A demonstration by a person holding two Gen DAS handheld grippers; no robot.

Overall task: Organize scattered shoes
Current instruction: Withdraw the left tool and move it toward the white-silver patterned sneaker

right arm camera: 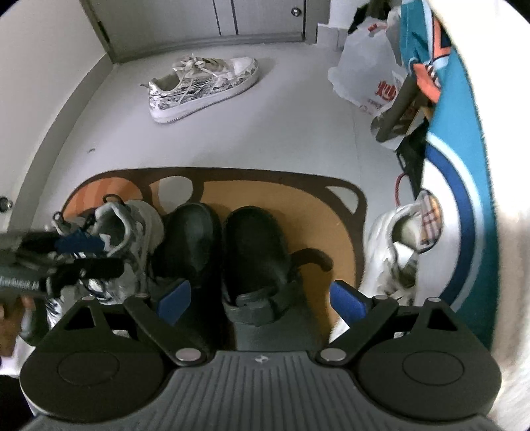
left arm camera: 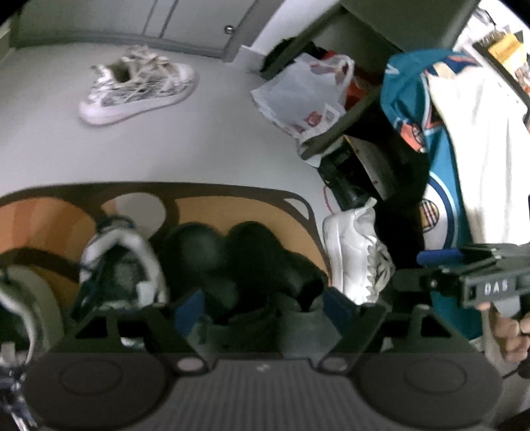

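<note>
The orange doormat with the dark brown border (right arm camera: 318,212) is my landmark here, sitting on pale grey floor (right arm camera: 265,139). Right of the mat hangs a big teal and white jersey-type garment (right arm camera: 463,185), and at the mat's far right there's a white plastic shopping bag with red print (right arm camera: 367,69) slumped against a dark shelf frame (left arm camera: 331,139), crowding that side.

On the mat itself: two black rubber clogs (right arm camera: 255,245) side by side in the middle, toes pointing away from the cameras, and one grey and white high-top sneaker with dark laces (right arm camera: 132,232) touching the left clog. Just off the mat's right edge lies one plain white sneaker (left arm camera: 354,252), tipped on its side against the garment. Well beyond the mat's far edge, alone on open floor near the grey cabinet doors (right arm camera: 232,16), sits one white low-top sneaker with a black sketch print (right arm camera: 205,86). So five shoes I can count clearly.

The right gripper (right arm camera: 261,298) hangs over the right clog's heel with its blue-tipped jaws spread wide, one either side, not gripping. The left gripper (left arm camera: 265,308) is also spread apart above the clogs, holding nothing.
</note>
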